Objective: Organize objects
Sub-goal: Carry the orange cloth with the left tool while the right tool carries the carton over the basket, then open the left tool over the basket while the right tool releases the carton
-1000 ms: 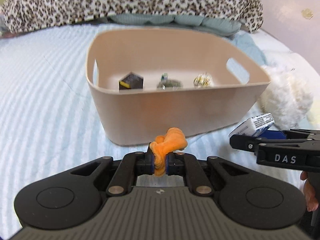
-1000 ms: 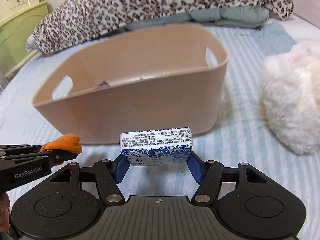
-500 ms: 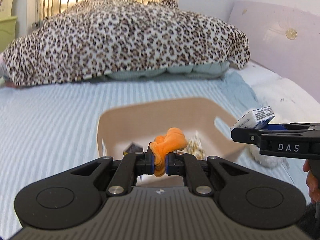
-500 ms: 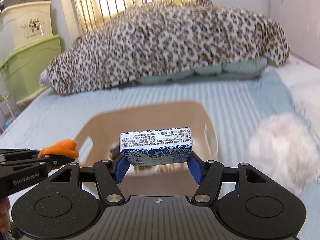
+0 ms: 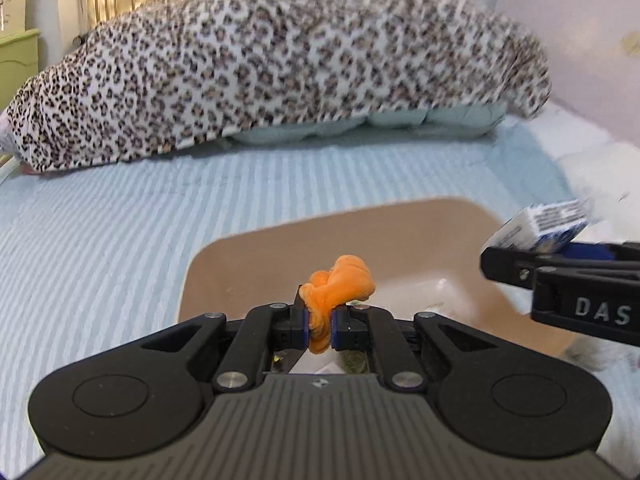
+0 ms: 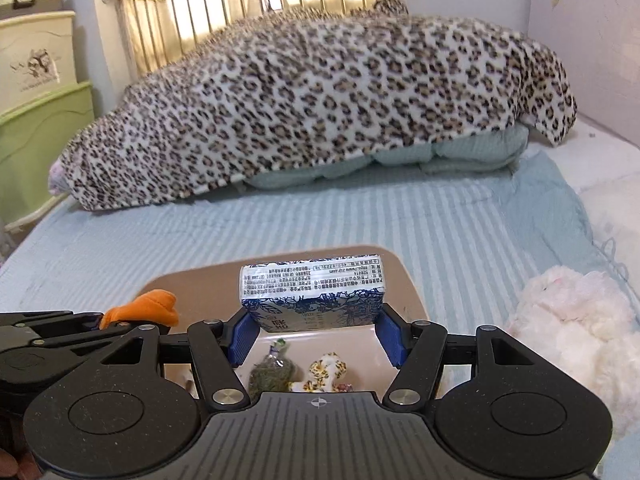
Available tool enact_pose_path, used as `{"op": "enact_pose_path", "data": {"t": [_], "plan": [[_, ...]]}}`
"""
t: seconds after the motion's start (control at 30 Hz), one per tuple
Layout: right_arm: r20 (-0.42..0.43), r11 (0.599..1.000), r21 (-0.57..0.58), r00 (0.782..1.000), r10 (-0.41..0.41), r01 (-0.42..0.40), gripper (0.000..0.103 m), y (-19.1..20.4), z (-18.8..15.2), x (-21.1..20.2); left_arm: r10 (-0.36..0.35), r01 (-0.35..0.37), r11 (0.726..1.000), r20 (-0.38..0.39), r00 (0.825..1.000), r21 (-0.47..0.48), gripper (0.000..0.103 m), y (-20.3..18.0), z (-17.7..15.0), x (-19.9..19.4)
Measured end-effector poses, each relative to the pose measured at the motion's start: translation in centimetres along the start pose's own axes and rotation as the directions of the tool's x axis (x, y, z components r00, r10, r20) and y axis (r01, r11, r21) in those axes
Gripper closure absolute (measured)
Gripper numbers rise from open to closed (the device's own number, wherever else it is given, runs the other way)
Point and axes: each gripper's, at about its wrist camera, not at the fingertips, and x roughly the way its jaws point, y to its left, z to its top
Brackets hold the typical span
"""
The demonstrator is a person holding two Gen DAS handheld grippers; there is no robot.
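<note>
- The left gripper (image 5: 320, 326), of matte black plastic with blue pads, is clamped on a soft orange plush item (image 5: 338, 286), whose lumpy upper part bulges above the closed fingers.
- The right gripper (image 6: 314, 334) is closed against both ends of a rectangular blue-and-white packet (image 6: 314, 300), glossy and printed with fine text on its upper face; its ribbed blue pads (image 6: 240, 338) are pressed to the packet's sides.
- Both held items are suspended above a beige bin (image 5: 256, 256) of smooth plastic with rounded corners, which is set on the bed.
- Inside the bin, seen from the right wrist, 2 small items are shown lying close together: a greenish bundle (image 6: 272, 374) and a floral-patterned wrapped piece (image 6: 326, 370).
- A fluffy white plush (image 6: 576, 320) is seen just right of the bin.
- The bed is covered by a pale blue ribbed sheet (image 6: 280, 224).
- Farther back, a leopard-print fleece blanket (image 6: 320, 100) is draped over a quilted pale green duvet (image 6: 384, 160).
- A barred metal headboard (image 6: 248, 4) is visible behind.
</note>
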Motion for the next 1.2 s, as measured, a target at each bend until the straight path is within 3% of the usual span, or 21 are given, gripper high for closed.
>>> {"op": "enact_pose_path", "data": {"t": [0.23, 0.47, 0.53, 0.6, 0.67, 0.93, 1.2], "plan": [[-0.110, 0.998, -0.059, 0.993, -0.045, 0.038, 0.043, 0.9, -1.2, 4.0, 0.048, -0.046, 0.999, -0.138, 0.989, 0.019, 0.093, 0.2, -1.9, 5.0], [-0.183, 0.995, -0.096, 0.982, -0.054, 0.037, 0.042, 1.1, -2.9, 5.2, 0.031, -0.024, 0.999, -0.164, 0.986, 0.045, 0.087, 0.7, -2.8, 5.1], [-0.177, 0.996, -0.086, 0.983, -0.048, 0.033, 0.035, 0.7, -2.9, 4.6, 0.011, -0.005, 0.999, -0.149, 0.989, 0.040, 0.072, 0.8, -2.8, 4.2], [-0.162, 0.997, -0.078, 0.986, -0.041, 0.028, 0.032, 0.4, -2.6, 3.6, 0.001, 0.004, 0.999, -0.132, 0.991, 0.034, 0.039, 0.7, -2.6, 3.2], [-0.143, 0.997, -0.076, 0.989, -0.042, 0.031, 0.027, 0.1, -2.4, 2.4, 0.008, -0.005, 1.000, -0.109, 0.994, 0.031, 0.023, 0.5, -2.4, 2.0], [-0.099, 0.998, -0.056, 0.994, -0.043, 0.037, 0.016, -0.8, -2.2, -2.7, 0.006, -0.003, 0.999, -0.086, 0.996, 0.035, 0.018, -0.4, -2.0, -1.6], [-0.097, 0.997, -0.066, 0.994, -0.043, 0.037, 0.015, -0.6, -3.1, -6.9, -0.004, 0.006, 1.000, -0.099, 0.995, 0.024, 0.014, 0.0, -3.6, -4.8]]}}
